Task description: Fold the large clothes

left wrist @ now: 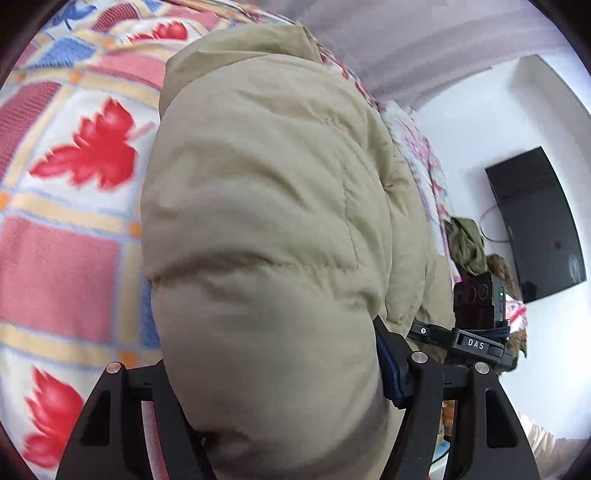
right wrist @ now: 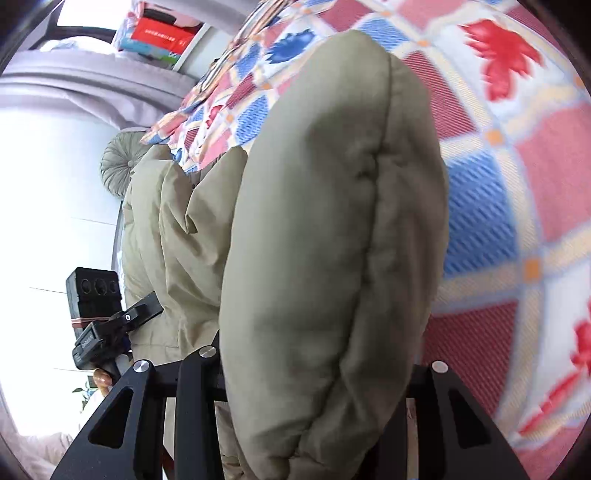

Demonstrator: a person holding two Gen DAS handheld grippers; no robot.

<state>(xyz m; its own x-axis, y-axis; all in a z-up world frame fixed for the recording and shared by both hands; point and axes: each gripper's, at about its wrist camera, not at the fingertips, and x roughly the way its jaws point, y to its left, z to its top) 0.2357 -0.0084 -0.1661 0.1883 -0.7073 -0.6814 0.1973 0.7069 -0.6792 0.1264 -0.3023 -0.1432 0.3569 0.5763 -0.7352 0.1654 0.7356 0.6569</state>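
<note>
**Padded khaki jacket clamped in both grippers above the patterned bedspread**

Left wrist view: left gripper clamped on a thick puffed fold of the khaki padded jacket, jaws pressed against either side of the bulge. Jacket filling the frame from 6 o'clock up to 12 o'clock, hiding the fingertips. Behind it, from 7 to 11 o'clock, a bedspread of pink, blue and cream squares with red leaf prints, blurred. At 3 o'clock a dark flat screen on a white wall, a crumpled olive garment just beside its lower left. At 4 o'clock the other handheld unit, black, close against the jacket's edge.

Right wrist view: right gripper clamped on another rounded, seamed fold of the same jacket, the padding squeezed between narrowly set jaws and rising toward 12 o'clock. More jacket trailing toward 9 o'clock. Bedspread from 12 to 5 o'clock, blurred. At 8 o'clock the left unit's black body, a fingertip just below. At 10 o'clock a round tufted green cushion; at 11 o'clock a stack of boxes, the top one red.
</note>
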